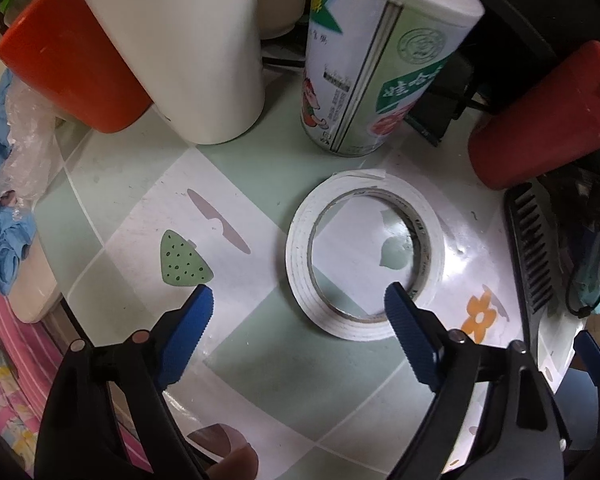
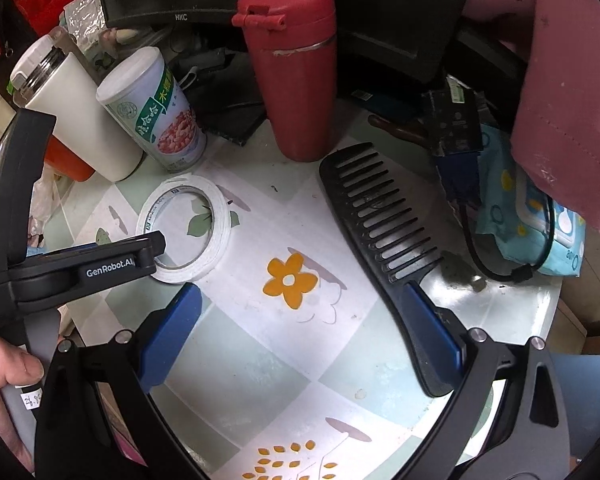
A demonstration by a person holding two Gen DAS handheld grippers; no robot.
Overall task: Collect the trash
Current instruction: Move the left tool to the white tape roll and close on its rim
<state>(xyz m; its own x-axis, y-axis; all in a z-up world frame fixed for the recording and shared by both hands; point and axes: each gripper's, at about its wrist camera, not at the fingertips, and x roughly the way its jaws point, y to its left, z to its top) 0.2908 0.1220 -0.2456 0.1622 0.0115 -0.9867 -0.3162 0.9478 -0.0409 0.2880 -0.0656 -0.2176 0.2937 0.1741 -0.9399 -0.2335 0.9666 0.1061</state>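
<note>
A white roll of double-sided tape lies flat on the tiled tabletop. My left gripper is open just above it, the right finger over the roll's near rim, the left finger well clear to the left. The roll also shows in the right wrist view, with the left gripper's body over its near edge. My right gripper is open and empty above the table, its right finger close to the handle of a black comb.
Behind the roll stand a green-and-white can, a white cup, an orange cup and a red flask. Crumpled clear plastic and blue cloth lie at the left edge. A wipes pack and black cable lie right.
</note>
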